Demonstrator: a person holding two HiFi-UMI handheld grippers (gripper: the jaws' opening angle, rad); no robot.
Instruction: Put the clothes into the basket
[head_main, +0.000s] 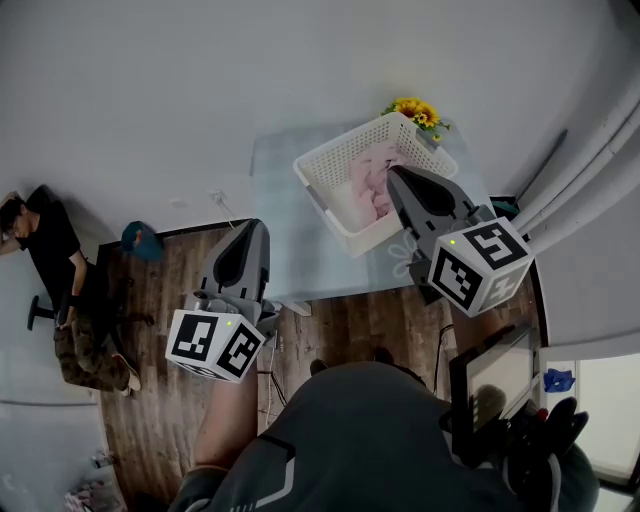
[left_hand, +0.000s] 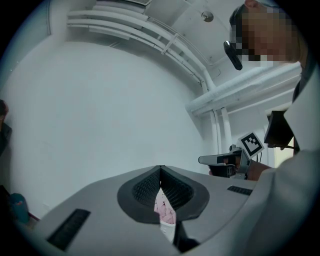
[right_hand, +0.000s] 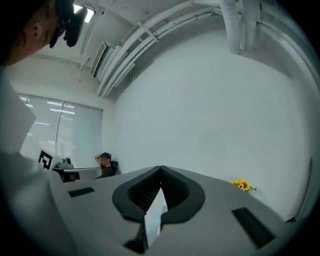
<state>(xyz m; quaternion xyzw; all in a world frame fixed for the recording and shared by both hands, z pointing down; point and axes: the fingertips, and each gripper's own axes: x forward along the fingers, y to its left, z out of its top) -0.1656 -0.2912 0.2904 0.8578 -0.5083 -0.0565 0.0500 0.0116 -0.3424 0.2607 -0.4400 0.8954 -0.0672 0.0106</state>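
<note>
The pink clothes lie heaped inside the white basket, which stands at the far right of the pale bench, with sunflowers just behind it. In the head view the right tongs hang over the basket's near side and cover part of its rim and of the heap. The left tongs sit above the bench's near left edge, well apart from the basket. A seated person is off to the left on the wooden floor, a teal object is near them, and a dark screen shows at lower right. Each gripper view shows what the head view does not: both pairs of tongs are pressed together at the tips and carry nothing. In the left gripper view a pink sliver shows in the narrow slit below the tips, probably the heap seen beyond and not cloth pinched there. The right gripper view shows only something white in its slit, along with window blinds at the left that the head view misses
</note>
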